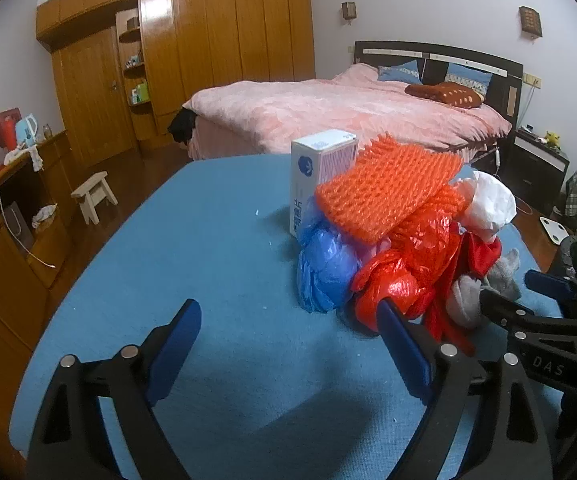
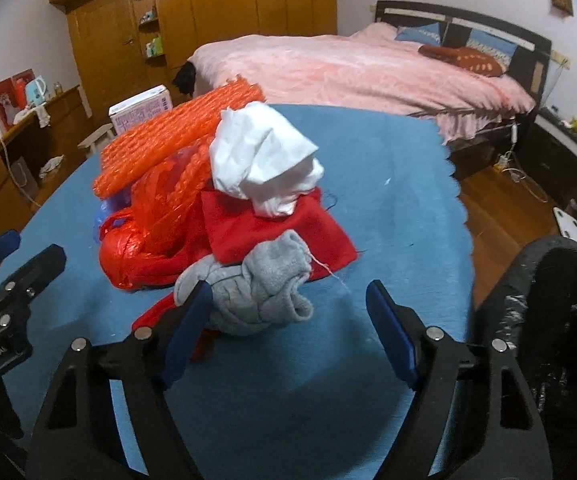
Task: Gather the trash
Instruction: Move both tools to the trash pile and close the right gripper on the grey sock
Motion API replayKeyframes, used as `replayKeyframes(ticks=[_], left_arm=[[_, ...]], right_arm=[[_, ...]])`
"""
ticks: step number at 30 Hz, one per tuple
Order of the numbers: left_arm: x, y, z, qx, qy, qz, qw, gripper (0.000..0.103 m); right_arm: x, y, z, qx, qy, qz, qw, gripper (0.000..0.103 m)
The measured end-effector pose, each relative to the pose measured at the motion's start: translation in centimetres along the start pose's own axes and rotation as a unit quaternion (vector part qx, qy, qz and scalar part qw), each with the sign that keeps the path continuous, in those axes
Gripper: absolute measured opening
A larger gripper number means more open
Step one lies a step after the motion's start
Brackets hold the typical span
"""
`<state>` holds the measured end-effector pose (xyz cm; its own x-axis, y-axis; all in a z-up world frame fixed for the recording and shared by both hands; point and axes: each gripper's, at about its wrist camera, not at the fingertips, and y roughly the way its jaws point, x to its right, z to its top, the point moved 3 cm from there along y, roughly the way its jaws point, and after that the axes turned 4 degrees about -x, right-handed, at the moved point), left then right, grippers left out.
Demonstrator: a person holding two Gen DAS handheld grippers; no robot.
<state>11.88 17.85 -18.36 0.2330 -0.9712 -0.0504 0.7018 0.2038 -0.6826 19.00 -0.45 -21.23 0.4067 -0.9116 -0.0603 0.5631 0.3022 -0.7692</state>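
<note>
A heap of trash lies on the blue table cloth (image 1: 208, 264): a white box (image 1: 316, 168), orange foam netting (image 1: 384, 188), a blue plastic bag (image 1: 324, 268), a red plastic bag (image 1: 404, 272), white crumpled paper (image 2: 264, 160), a red cloth (image 2: 272, 232) and a grey sock (image 2: 264, 292). My left gripper (image 1: 288, 344) is open and empty, just left of and in front of the heap, its right finger by the red bag. My right gripper (image 2: 288, 328) is open, its jaws on either side of the grey sock's near end.
A black bin bag (image 2: 560, 320) stands at the table's right edge. A pink bed (image 1: 348, 112) lies beyond the table. A wooden wardrobe (image 1: 208, 40), a sideboard (image 1: 4, 220) and a small stool (image 1: 94, 196) stand at the left.
</note>
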Motion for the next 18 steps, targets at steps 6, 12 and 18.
replayKeyframes(ticks=[6, 12, 18], left_arm=[[0.6, 0.4, 0.0, -0.004, 0.006, -0.009, 0.9999, 0.086], [2.1, 0.7, 0.1, -0.005, 0.016, -0.031, 0.9994, 0.074], [4.2, 1.3, 0.5, 0.0, 0.036, -0.051, 0.998, 0.061]], right_arm=[[-1.1, -0.2, -0.4, -0.007, -0.018, 0.046, 0.999, 0.032], [-0.1, -1.1, -0.5, -0.004, 0.001, 0.046, 0.999, 0.022], [1.7, -1.4, -1.1, -0.002, 0.02, 0.032, 0.999, 0.022]])
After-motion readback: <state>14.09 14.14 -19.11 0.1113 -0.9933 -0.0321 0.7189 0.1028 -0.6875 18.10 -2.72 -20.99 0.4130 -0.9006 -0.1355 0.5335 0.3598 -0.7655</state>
